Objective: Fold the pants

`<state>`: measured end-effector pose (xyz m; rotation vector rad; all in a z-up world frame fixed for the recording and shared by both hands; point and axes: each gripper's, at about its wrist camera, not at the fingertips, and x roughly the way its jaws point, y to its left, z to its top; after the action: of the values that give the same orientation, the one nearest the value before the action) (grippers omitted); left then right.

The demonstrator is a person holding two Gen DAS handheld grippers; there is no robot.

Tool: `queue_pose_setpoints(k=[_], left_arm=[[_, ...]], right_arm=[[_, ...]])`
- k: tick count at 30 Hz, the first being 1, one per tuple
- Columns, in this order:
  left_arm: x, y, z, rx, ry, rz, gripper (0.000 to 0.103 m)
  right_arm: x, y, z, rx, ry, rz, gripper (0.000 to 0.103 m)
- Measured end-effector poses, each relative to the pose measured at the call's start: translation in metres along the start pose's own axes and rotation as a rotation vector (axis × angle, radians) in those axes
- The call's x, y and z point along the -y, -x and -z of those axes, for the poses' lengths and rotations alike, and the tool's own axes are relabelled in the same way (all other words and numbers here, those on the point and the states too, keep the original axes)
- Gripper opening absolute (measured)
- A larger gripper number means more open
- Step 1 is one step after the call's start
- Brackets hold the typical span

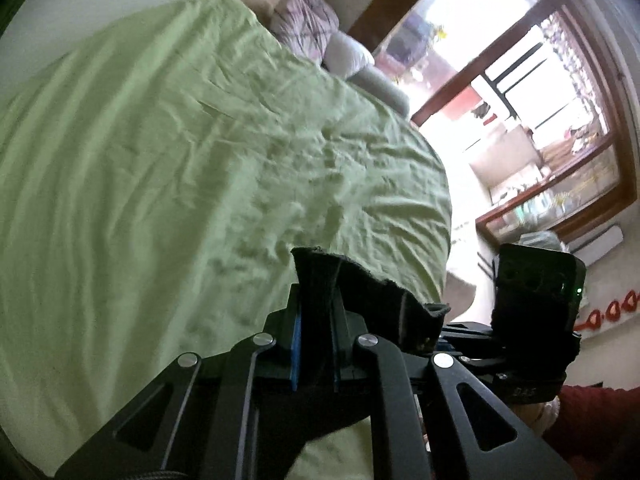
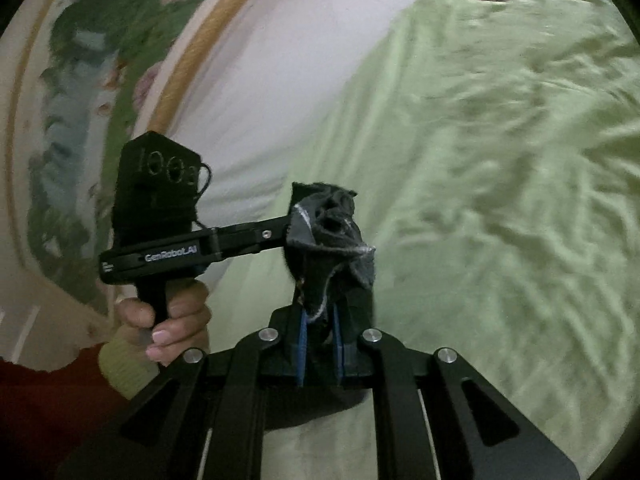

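Left claw (image 1: 316, 320) clenching a bunch of dark pants (image 1: 352, 284) between its blue pads, low in the middle of the left wrist view, the cloth sticking up past the fingertips. Right claw (image 2: 320, 336) likewise gripping the pants (image 2: 332, 220), the fabric bunching up in a grey-edged wad at frame centre. Both being held above a bed covered by a wrinkled green sheet (image 1: 180, 140) filling the left and middle of the left wrist view. Pillows (image 1: 308, 28) lying at the top centre there. A hand (image 2: 168, 324) gripping the left claw's handle at lower left of the right wrist view. No containers showing anywhere.
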<state>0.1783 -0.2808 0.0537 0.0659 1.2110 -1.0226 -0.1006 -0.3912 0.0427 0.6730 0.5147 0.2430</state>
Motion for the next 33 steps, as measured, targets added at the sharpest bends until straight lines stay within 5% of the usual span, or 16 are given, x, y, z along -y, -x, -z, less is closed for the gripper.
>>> queue_pose_setpoints(k=[13,33], left_arm=[[-0.046,0.087,0.104,0.142,0.190,-0.063,0.010],[-0.119,0.079,0.197,0.155,0.433,-0.145,0.011]], right_arm=[[-0.067,-0.065,0.039,-0.199,0.108,-0.109,0.012],[-0.076,-0.149,0.091,-0.430,0.236,-0.022,0.012]])
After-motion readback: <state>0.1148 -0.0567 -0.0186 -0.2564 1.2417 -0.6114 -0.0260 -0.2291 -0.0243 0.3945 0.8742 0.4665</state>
